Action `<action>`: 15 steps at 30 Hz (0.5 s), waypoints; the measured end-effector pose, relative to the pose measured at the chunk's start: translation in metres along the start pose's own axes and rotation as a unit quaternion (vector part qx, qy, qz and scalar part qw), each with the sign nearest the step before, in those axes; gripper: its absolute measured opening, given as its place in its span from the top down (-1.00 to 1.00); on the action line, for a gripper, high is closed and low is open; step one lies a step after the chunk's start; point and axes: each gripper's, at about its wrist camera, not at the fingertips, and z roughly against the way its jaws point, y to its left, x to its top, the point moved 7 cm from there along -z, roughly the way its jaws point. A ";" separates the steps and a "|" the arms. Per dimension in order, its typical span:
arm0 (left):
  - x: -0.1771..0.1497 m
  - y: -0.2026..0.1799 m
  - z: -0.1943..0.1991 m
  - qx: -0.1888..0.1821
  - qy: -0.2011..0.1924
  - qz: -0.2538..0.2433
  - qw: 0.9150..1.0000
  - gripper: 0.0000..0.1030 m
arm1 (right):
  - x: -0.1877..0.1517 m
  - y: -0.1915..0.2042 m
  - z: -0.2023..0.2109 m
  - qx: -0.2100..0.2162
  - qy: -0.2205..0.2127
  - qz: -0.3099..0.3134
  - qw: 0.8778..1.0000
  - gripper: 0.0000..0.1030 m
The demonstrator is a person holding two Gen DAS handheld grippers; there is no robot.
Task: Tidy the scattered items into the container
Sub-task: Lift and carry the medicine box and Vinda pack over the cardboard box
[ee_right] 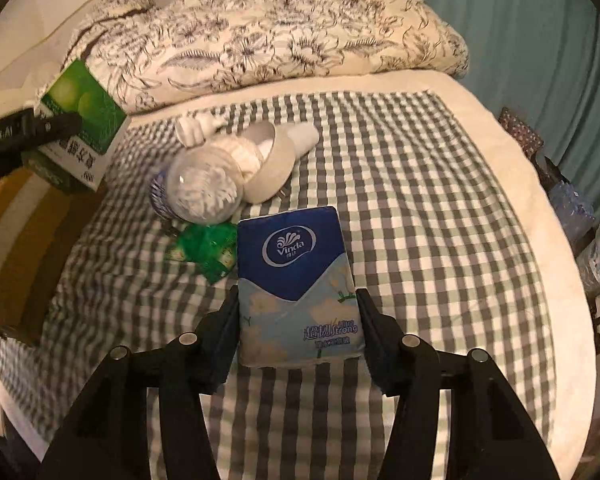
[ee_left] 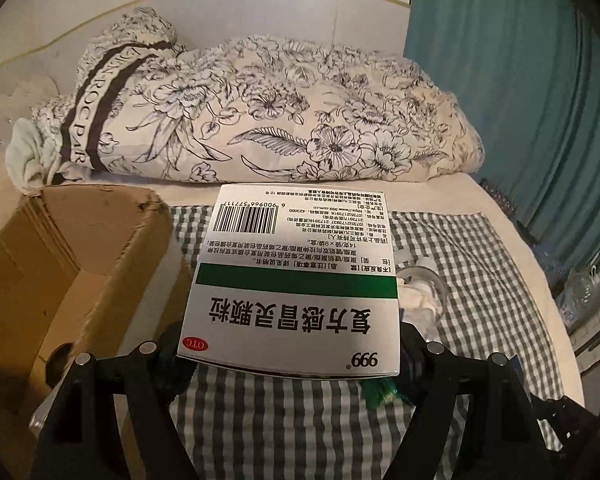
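Left gripper (ee_left: 290, 354) clamps the medicine box (ee_left: 296, 280) just right of the cardboard box (ee_left: 60, 264); right gripper (ee_right: 298, 320) clamps the tissue pack (ee_right: 296, 288), farther off.

My left wrist camera looks down along my fingers, close over the grey-and-white checked cloth (ee_left: 480, 264), toward the floral black-and-white rolled quilt (ee_left: 300, 120). My right wrist camera faces the same quilt (ee_right: 300, 28) and cloth (ee_right: 420, 200) from slightly higher.

right gripper (ee_right: 298, 312) clamping tissue pack (ee_right: 296, 284), above checked cloth (ee_right: 420, 200)
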 end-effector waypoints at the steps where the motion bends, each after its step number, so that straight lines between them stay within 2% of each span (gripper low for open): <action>1: -0.001 0.000 0.005 0.000 -0.001 0.001 1.000 -0.55 | 0.001 0.000 0.007 0.000 -0.005 -0.001 1.000 -0.05; 15: -0.007 0.014 0.083 0.009 -0.043 0.003 0.999 -0.55 | -0.001 0.016 0.079 0.018 -0.047 0.005 0.999 -0.05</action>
